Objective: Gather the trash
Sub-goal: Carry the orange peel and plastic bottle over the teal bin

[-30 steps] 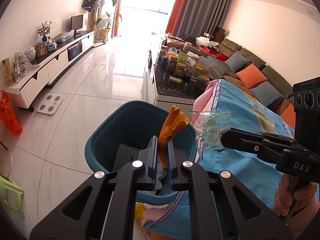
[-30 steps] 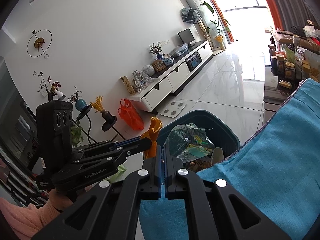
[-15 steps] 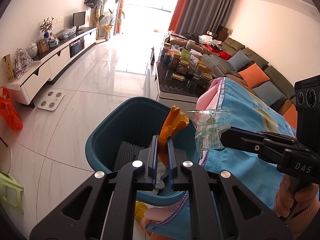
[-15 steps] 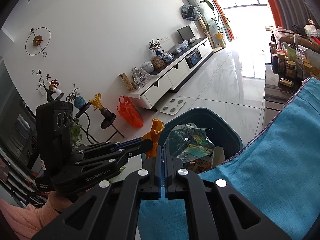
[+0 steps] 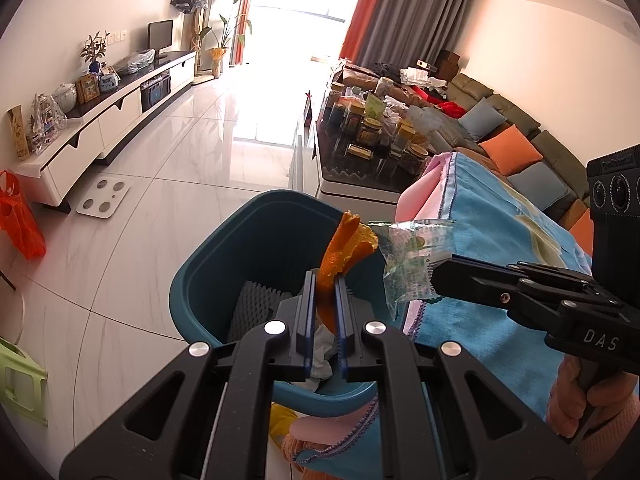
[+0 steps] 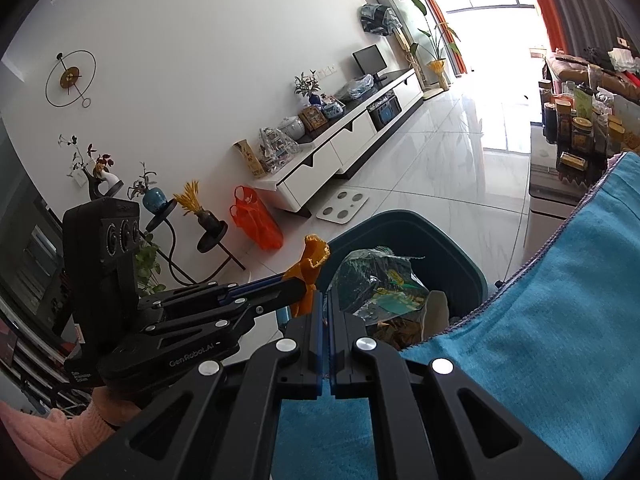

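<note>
An orange peel [image 5: 348, 246] sticks up from my left gripper [image 5: 324, 280], which is shut on it above the teal bin [image 5: 224, 264]. The bin holds grey foam, paper and other scraps. A crumpled clear plastic wrapper [image 5: 412, 258] with green print hangs from my right gripper [image 5: 434, 276], which comes in from the right, just over the bin's right rim. In the right wrist view the right gripper [image 6: 325, 300] is shut on the wrapper [image 6: 376, 280]. The left gripper [image 6: 302, 282] holds the peel [image 6: 314, 256] beside it, over the bin [image 6: 444, 240].
A blue cloth [image 5: 500, 240] drapes the table right of the bin. Beyond stand a coffee table with jars [image 5: 372, 140], a sofa [image 5: 520, 136], a long TV cabinet [image 5: 100, 128], a white scale [image 5: 103, 198], an orange bag [image 5: 20, 220] and a green stool [image 5: 16, 376].
Both grips are unchanged. The wrapper has edged slightly closer to the peel, and the bin sits a little higher in the left wrist view.
</note>
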`<state>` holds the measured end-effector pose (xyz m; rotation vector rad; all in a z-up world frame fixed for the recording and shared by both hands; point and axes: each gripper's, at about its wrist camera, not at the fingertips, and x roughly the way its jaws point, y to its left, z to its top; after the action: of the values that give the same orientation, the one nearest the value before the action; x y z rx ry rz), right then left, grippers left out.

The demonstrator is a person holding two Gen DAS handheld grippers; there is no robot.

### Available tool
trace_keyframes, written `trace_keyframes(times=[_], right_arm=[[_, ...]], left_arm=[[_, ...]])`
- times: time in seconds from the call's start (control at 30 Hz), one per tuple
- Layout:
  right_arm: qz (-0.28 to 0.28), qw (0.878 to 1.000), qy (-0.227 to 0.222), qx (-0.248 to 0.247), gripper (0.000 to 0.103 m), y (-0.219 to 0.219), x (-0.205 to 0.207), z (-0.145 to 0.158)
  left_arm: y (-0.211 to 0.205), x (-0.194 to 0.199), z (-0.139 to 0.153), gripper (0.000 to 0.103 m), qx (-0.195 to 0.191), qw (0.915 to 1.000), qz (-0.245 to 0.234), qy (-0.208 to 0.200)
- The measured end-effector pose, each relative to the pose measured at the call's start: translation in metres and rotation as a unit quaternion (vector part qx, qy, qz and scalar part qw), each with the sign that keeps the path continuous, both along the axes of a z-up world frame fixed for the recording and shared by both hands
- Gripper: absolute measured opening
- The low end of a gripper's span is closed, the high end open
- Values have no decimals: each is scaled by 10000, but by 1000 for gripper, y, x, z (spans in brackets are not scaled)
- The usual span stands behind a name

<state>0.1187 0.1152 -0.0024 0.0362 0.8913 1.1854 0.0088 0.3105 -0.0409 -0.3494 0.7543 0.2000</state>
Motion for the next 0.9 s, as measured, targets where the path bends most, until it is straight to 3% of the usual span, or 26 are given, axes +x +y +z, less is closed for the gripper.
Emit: trace_keyframes(times=[0.9], right_arm=[[77,9994,65,-334,1,21,4,-11]], left_arm=[[11,16,-22,9,-129,9997,129,184]])
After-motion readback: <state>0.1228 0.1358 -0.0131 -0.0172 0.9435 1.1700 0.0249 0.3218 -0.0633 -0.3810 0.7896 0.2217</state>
